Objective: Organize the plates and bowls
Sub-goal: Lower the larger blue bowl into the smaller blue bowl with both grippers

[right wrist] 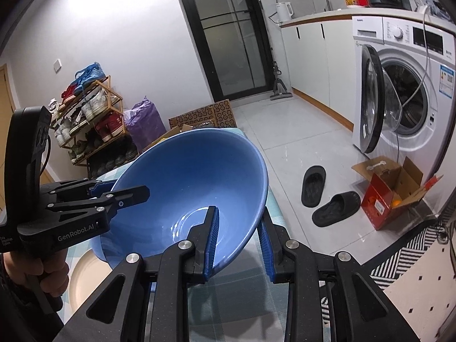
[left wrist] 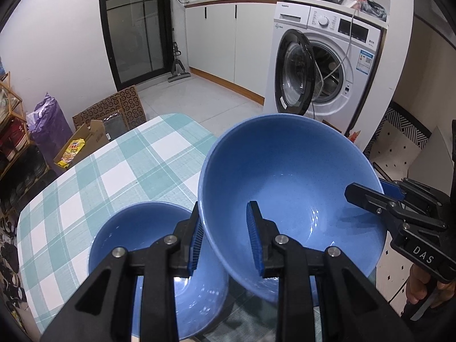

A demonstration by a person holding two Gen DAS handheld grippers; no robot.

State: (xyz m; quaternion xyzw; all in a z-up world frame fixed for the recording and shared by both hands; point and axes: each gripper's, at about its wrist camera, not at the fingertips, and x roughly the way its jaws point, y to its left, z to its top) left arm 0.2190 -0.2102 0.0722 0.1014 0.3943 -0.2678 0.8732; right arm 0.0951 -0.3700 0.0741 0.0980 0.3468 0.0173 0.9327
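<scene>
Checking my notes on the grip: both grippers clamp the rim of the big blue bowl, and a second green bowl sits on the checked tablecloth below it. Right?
One slip: the second bowl is blue, not green, as the left wrist view shows. The left gripper and right gripper do clamp the big blue bowl over the checked tablecloth.

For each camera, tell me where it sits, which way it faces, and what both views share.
Left wrist: on the left gripper, looking down over the large blue bowl, smaller bowl and checked table; right gripper shows.
Right wrist: on the right gripper; left gripper and a hand show.
Shared: that bowl, washing machine.
</scene>
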